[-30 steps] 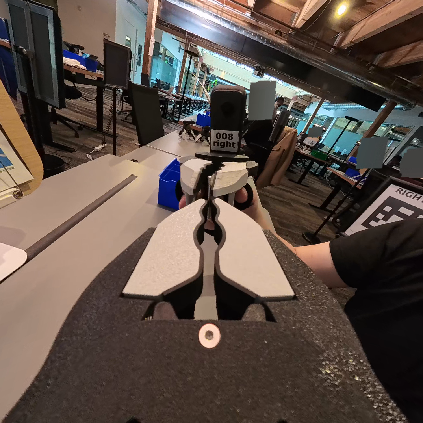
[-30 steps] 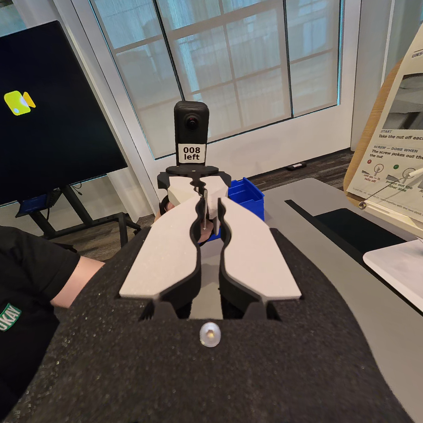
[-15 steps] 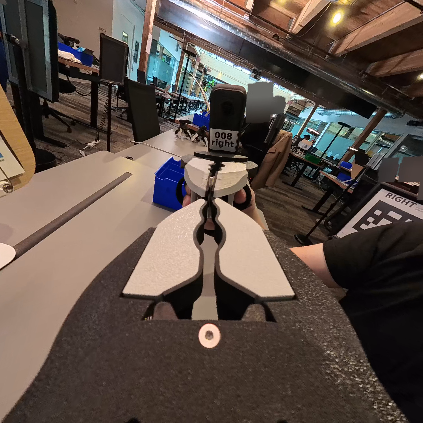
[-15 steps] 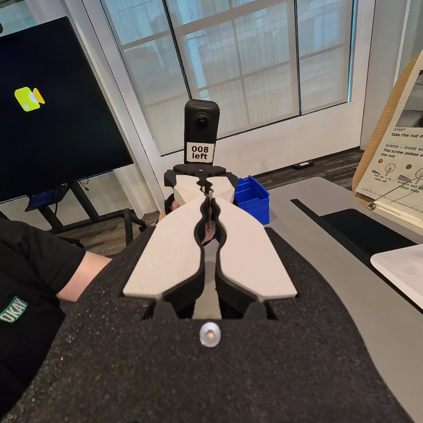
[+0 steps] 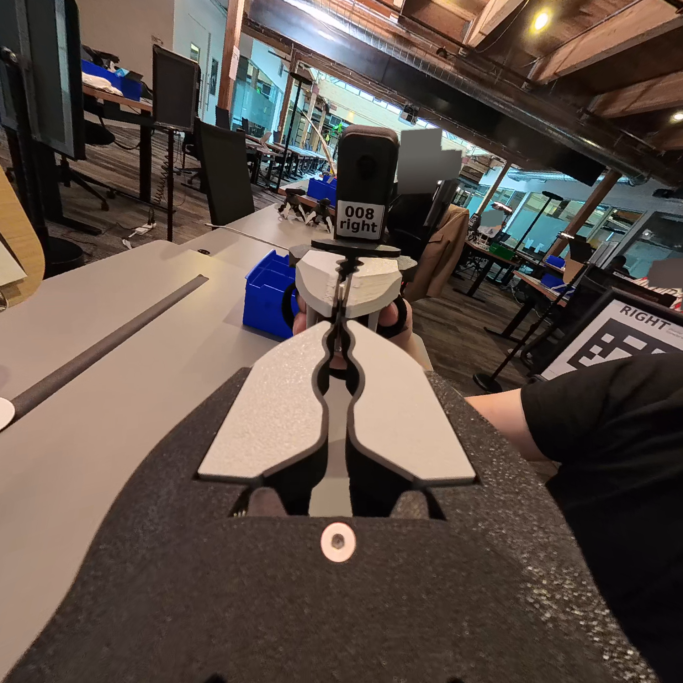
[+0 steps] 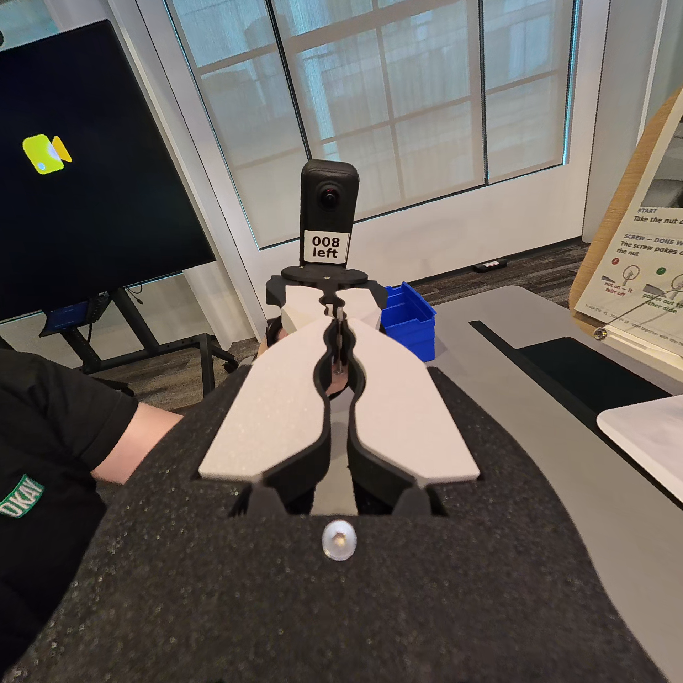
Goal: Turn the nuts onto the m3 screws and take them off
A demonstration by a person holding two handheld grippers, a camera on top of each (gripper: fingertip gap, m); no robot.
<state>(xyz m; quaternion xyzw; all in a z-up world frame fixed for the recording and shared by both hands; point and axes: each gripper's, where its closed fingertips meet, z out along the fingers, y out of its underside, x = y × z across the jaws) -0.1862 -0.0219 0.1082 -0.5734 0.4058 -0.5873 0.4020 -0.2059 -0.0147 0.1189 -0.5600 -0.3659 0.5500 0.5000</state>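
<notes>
- Left wrist view, far left: a wooden board [image 5: 18, 236] leans at the tabletop's [image 5: 111, 332] left edge, and a dark strip [image 5: 107, 340] runs along the grey surface.
- Next over, a blue bin [image 5: 264, 295] sits at the tabletop's far edge, just behind the two tools.
- Centre now: the left gripper [image 5: 338, 329] has its white fingers [image 5: 292, 369] pressed together, pinching a thin silver screw [image 5: 339, 314] at the tips.
- Facing it tip to tip, the right gripper [image 5: 342, 292], fingers closed on the same screw from the other end, a hand [image 5: 397, 318] wrapped around its grip.
- Right side: a black sleeve [image 5: 606, 425] and bare forearm reach in.
- Right wrist view, from the left: a dark screen [image 6: 85, 159] on a stand, then the left gripper [image 6: 338, 314] head-on, with the screw [image 6: 338, 343] bridging both sets of tips.
- Further right, the blue bin [image 6: 410, 325], the tabletop's [image 6: 517, 369] black mat [image 6: 576, 366], an instruction sheet [image 6: 650, 258] on its board, and a white tray [image 6: 646, 432] at the right edge.
</notes>
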